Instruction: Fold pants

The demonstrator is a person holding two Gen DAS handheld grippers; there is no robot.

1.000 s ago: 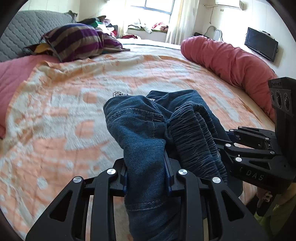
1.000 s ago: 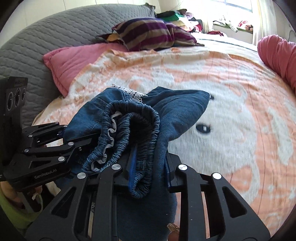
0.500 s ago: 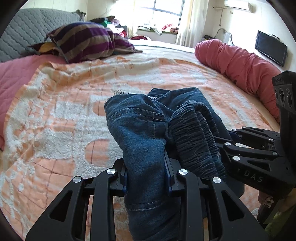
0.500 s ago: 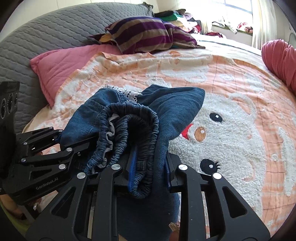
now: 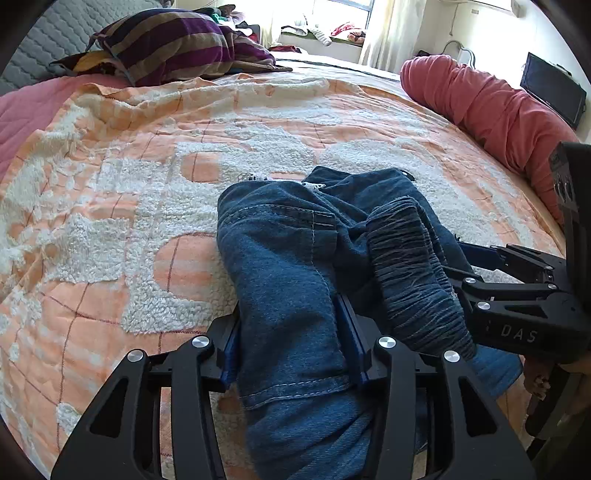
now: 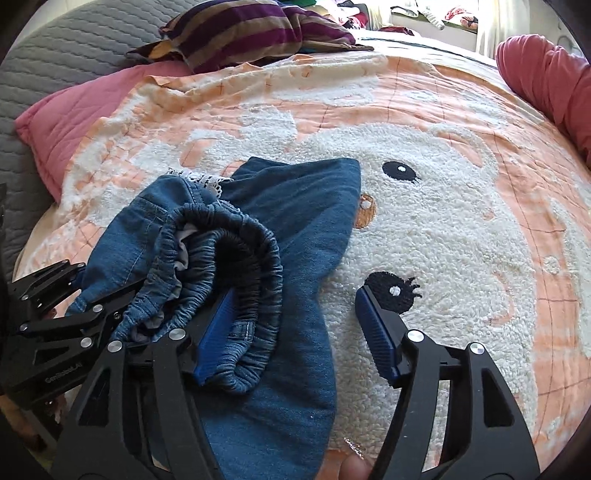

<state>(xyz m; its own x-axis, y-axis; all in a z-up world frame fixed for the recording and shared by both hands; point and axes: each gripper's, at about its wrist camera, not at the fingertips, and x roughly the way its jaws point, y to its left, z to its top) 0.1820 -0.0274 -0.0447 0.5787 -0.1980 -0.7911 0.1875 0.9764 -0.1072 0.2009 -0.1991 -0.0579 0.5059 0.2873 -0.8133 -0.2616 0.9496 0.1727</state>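
Bed (image 5: 332, 74): orange-white blanket (image 5: 110, 221), jeans (image 5: 288, 295), striped pillow (image 5: 177, 40).

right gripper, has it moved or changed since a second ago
Yes. The right gripper was clamped on the jeans; its jaws now stand apart, and it has advanced over the bear's face on the blanket, toward the striped pillow.

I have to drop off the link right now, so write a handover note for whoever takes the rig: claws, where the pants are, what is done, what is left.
Left claw: shut on the denim pants, gripping a bunched fold.
Right claw: open; its left pad touches the elastic waistband, the right pad is over bare blanket.
The pants lie in a folded bundle on the orange and white bear blanket, near the bed's edge.
Done: pants gathered and folded over, bundle set on the bed.
Left: open the left claw, draw both back, and probably flatten the bundle if it looks lumpy.
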